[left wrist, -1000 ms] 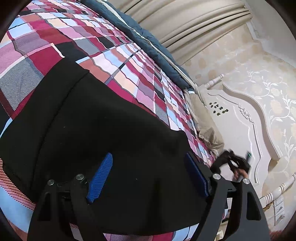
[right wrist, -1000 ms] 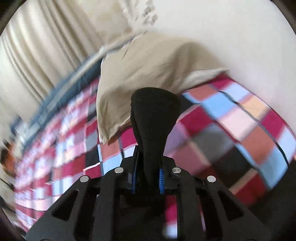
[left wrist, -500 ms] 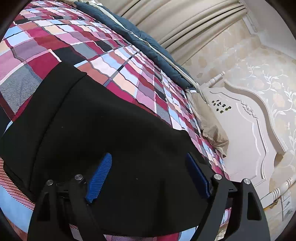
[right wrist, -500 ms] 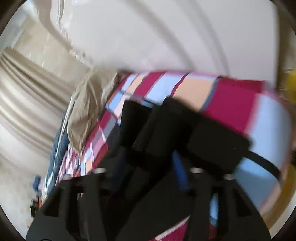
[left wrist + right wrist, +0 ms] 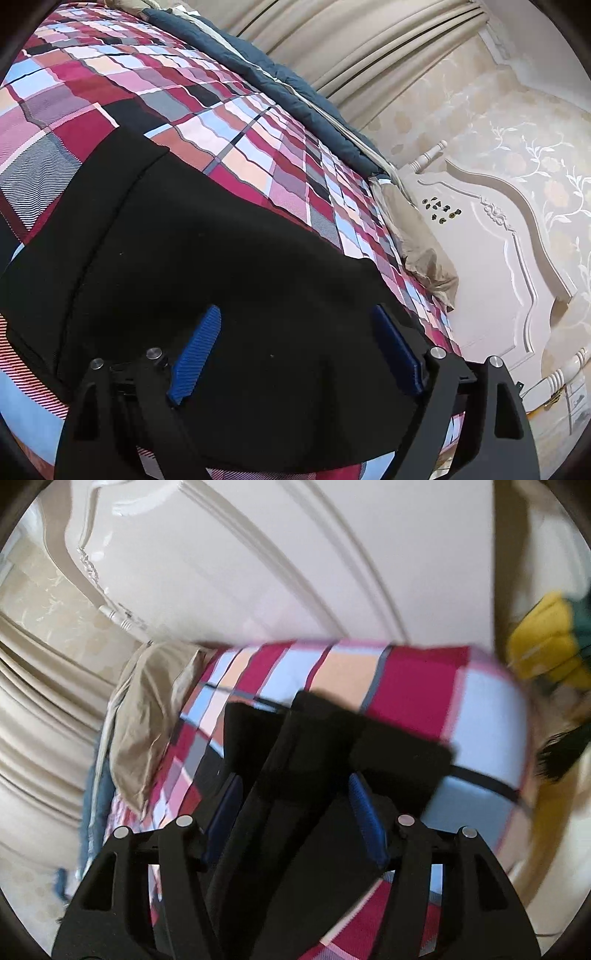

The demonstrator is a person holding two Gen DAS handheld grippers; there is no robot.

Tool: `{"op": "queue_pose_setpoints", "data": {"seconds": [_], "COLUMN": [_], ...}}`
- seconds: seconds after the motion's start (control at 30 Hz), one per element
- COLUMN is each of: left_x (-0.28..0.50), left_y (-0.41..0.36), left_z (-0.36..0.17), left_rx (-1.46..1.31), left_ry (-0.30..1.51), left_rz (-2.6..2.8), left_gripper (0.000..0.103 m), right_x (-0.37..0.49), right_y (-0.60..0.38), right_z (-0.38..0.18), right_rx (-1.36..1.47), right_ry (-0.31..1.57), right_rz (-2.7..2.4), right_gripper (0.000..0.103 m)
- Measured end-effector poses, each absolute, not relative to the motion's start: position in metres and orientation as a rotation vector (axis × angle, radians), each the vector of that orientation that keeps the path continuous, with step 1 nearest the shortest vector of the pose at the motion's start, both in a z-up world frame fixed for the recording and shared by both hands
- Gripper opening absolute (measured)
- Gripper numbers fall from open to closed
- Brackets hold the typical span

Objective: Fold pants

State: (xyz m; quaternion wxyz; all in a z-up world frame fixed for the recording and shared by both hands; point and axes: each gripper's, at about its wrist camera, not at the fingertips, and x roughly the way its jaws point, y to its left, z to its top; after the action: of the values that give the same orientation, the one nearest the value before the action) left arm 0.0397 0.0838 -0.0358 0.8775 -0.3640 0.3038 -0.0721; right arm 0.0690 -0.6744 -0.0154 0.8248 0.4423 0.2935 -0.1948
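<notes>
left gripper (image 5: 295, 354): jaws wide over black pants (image 5: 221, 258), centre frame | right gripper (image 5: 295, 812): jaws wide, pants bunched between | plaid bed (image 5: 258, 147) beneath

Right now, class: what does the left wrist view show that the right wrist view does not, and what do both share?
Only the left wrist view shows the left tool open above the flat black pants, the blue quilt and the curtains.

Only the right wrist view shows the right tool open around a bunched part of the pants, and a yellow object at the right edge.

Both show the plaid bedspread, the beige pillow and the white headboard.
</notes>
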Motion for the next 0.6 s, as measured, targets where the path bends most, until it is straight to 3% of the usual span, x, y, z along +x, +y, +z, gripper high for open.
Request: {"op": "queue_pose_setpoints", "data": {"seconds": [0.17,0.23,0.37,0.6], "left_x": [0.038,0.038,0.038,0.037], "left_y": [0.082,0.082,0.083,0.083], "left_z": [-0.035,-0.035,-0.035,-0.034], "left_rx": [-0.752,-0.751,-0.754,-0.763], "left_ry": [0.63,0.629,0.63,0.626], "left_rz": [-0.15,-0.149,-0.151,-0.164], "left_gripper": [0.083,0.083,0.083,0.083], "right_x": [0.072,0.085,0.101,0.054], "right_y": [-0.663,-0.652,-0.64,-0.653], "right_z": [-0.014,-0.013,-0.023,-0.027], "right_rx": [0.982,0.939,0.814,0.835], "right_ry": [0.659,0.693,0.788,0.735], "right_rz": [-0.372,-0.383,-0.452,-0.465], "right_gripper": [0.061,0.068,0.068,0.064]}}
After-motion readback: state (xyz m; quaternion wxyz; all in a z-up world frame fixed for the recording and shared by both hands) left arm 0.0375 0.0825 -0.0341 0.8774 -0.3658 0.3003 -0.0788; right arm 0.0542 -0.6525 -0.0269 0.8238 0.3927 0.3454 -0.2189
